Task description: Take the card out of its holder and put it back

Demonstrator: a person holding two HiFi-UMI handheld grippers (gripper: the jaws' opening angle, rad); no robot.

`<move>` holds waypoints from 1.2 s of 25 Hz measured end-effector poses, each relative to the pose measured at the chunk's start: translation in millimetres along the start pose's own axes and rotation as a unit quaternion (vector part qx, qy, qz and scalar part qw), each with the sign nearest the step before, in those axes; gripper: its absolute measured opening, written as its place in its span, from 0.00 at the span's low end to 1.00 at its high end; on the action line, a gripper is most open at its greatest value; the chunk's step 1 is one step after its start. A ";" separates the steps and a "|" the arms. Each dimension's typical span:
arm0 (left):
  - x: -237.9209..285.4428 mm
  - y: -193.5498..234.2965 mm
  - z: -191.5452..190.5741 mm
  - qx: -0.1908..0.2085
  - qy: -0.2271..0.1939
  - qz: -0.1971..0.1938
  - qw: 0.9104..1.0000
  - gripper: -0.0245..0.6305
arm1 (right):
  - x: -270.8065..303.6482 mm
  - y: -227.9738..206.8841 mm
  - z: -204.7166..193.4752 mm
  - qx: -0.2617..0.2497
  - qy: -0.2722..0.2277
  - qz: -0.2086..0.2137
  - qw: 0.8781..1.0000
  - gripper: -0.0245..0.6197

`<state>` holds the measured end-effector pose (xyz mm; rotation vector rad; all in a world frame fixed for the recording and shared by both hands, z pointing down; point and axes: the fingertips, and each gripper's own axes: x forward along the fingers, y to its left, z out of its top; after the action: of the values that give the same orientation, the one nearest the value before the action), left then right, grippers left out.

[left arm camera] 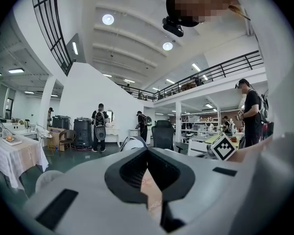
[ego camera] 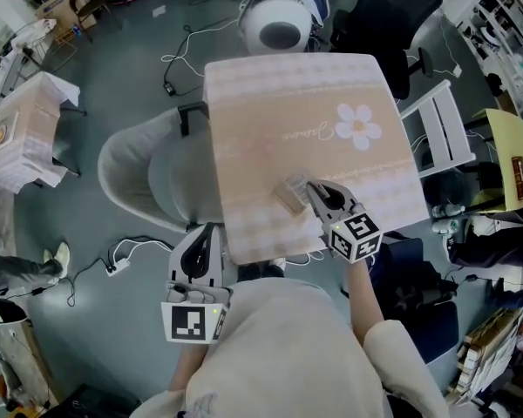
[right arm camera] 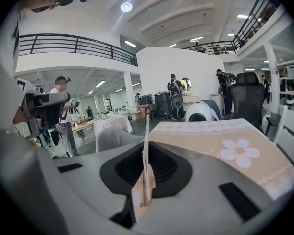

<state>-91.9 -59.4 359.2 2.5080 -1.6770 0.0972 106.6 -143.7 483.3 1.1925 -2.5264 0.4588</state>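
Note:
A flat, pale card holder (ego camera: pixel 289 195) hangs just above the near part of the table (ego camera: pixel 270 111), which has a beige cloth with a white flower (ego camera: pixel 357 127). My right gripper (ego camera: pixel 314 192) is shut on the holder's right end. In the right gripper view the holder (right arm camera: pixel 144 180) stands edge-on between the jaws, a thin sheet rising from it; the right gripper (right arm camera: pixel 145 153) pinches it. My left gripper (ego camera: pixel 206 233) is held low, off the table's near left corner, shut and holding nothing. In its own view the left gripper (left arm camera: pixel 156 182) points level across the room.
A grey shell chair (ego camera: pixel 144 177) stands against the table's left side. A white round seat (ego camera: pixel 279 24) is at the far end and a white slatted chair (ego camera: pixel 440 133) on the right. Cables (ego camera: pixel 126 251) lie on the floor at left. People stand in the distance.

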 end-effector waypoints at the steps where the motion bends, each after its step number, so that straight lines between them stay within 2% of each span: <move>1: -0.3 -0.6 0.6 0.001 -0.001 -0.001 1.000 0.05 | -3.1 -1.8 3.9 0.000 -0.006 -0.009 1.000 0.08; 7: 0.3 -3.6 7.2 0.007 -0.010 -0.011 1.000 0.05 | -31.9 -5.2 39.9 -0.003 -0.061 -0.063 0.996 0.08; 15: 3.2 -19.1 18.8 0.012 -0.027 -0.038 0.999 0.05 | -108.5 5.6 85.8 -0.003 -0.151 -0.109 0.982 0.08; 23: 6.1 -38.7 27.9 0.019 -0.042 -0.067 0.997 0.05 | -169.3 16.5 88.2 -0.008 -0.182 -0.164 0.969 0.08; 30: 3.6 -44.1 31.9 0.016 -0.044 -0.070 0.996 0.05 | -187.2 38.7 70.3 -0.009 -0.172 -0.173 0.970 0.08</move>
<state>-50.3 -50.4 325.1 2.6823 -1.5353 -0.0004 179.9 -21.2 338.0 1.7964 -2.4999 0.1506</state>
